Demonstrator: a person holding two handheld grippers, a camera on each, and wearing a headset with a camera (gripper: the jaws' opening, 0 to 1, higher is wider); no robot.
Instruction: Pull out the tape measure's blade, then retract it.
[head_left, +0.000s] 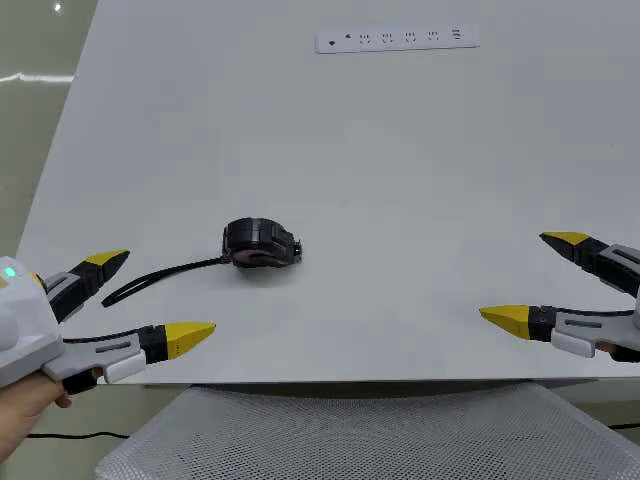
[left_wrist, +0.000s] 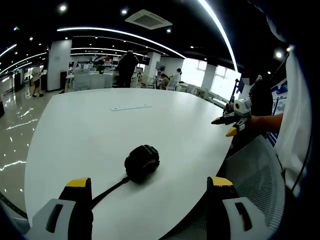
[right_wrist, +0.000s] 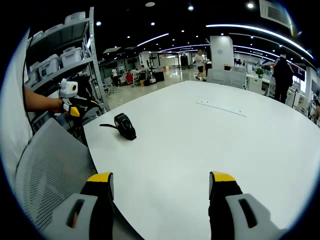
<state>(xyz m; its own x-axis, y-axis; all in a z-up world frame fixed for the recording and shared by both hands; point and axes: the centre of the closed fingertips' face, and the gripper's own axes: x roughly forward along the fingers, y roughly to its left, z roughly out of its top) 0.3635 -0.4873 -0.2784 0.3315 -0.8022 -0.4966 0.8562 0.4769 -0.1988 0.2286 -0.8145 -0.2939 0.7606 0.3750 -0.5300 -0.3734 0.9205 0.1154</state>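
A: What is closest?

B: A grey mesh chair back (head_left: 350, 430), a fine open weave, sits against the near edge of a smooth, matte white table (head_left: 400, 150).

A: And the claws?

B: Both reach in over that near edge. The left gripper (head_left: 168, 292) has tapered black jaws capped with pointed yellow tips, spread wide with nothing between them. The right gripper (head_left: 512, 275) has the same yellow points on grey and black plastic. It is also spread wide and empty, well apart from the left one.

A: Where is the tape measure?

B: The tape measure (head_left: 260, 244) lies on the tabletop just beyond the left gripper, and neither claw touches it. It is a rounded, chunky dark case. A thin black strap (head_left: 160, 275) trails from it across the table toward the left gripper's jaws.

A: Farther back?

B: A long, flat white power strip (head_left: 397, 39) lies near the table's far edge.
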